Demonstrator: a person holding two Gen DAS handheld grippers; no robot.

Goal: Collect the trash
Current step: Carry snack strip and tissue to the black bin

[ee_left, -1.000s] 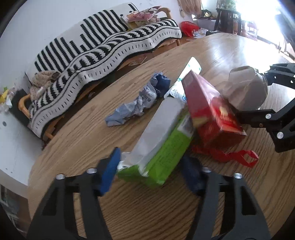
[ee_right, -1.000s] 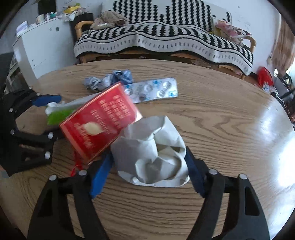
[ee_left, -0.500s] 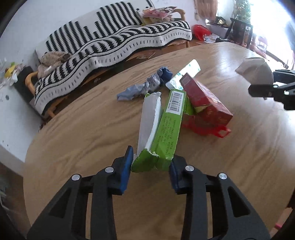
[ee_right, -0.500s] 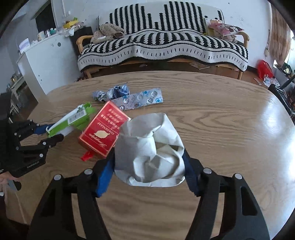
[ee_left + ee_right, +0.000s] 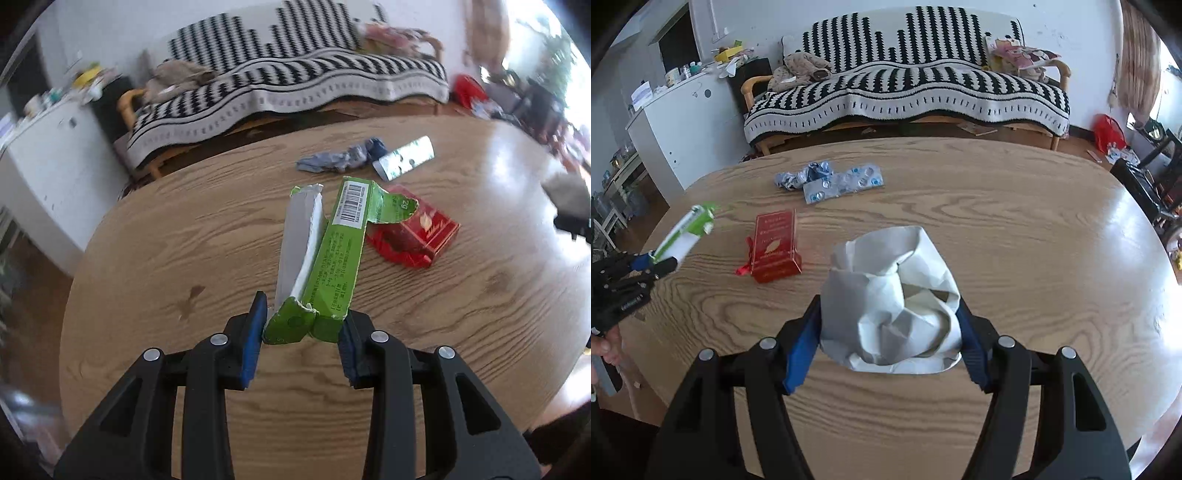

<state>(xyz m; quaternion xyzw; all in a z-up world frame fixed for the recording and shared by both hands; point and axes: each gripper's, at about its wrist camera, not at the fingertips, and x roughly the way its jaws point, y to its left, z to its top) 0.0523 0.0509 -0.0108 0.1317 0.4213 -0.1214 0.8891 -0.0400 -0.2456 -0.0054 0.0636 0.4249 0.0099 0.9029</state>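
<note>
My left gripper [image 5: 301, 332] is shut on a torn green carton [image 5: 336, 269] and holds it above the wooden table [image 5: 184, 258]; it also shows in the right wrist view [image 5: 687, 229]. My right gripper [image 5: 890, 332] is shut on a crumpled white paper ball [image 5: 894, 299], held above the table. On the table lie a red box [image 5: 774, 245], a silver blister pack [image 5: 846, 182] and a crumpled blue-grey wrapper [image 5: 801, 175].
A sofa with a black-and-white striped cover [image 5: 905, 92] stands beyond the table's far edge. A white cabinet [image 5: 672, 122] is at the left. A red bag [image 5: 1110, 131] lies on the floor at the right.
Both grippers closed on their items and lifted them off the table, pulling back from the pile. The red box now lies flat, apart from the carton.
</note>
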